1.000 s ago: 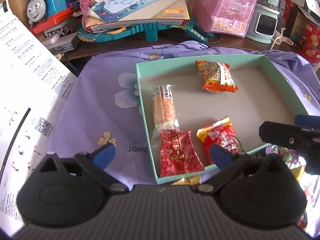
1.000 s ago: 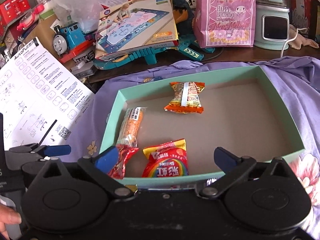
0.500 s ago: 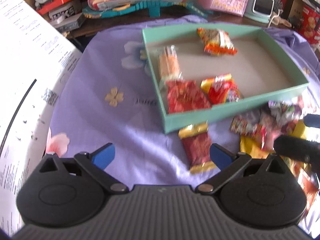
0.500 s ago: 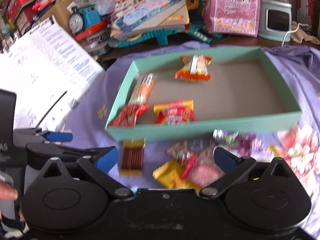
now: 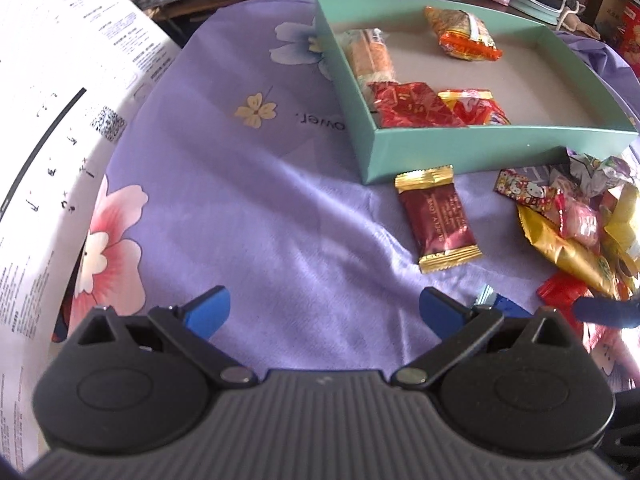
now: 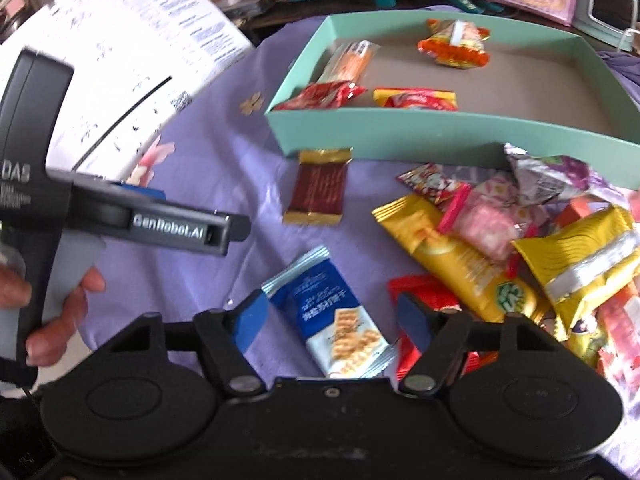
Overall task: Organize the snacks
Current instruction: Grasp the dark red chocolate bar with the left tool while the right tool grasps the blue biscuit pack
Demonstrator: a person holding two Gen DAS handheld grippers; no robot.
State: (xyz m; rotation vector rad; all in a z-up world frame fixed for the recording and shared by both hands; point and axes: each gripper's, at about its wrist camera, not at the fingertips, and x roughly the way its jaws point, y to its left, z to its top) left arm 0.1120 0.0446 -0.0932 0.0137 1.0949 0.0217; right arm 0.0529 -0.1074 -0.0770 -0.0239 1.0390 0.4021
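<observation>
A cluttered table under a purple floral cloth (image 5: 248, 216). Nearest, the right gripper (image 6: 328, 320) is closing its jaws around a blue cracker packet (image 6: 336, 320), not yet pinching it. The left gripper (image 5: 324, 312) hangs open, empty. Next: clamp, then carry it to the teal box (image 6: 400, 136) beyond the snack pile (image 6: 520, 240)
</observation>
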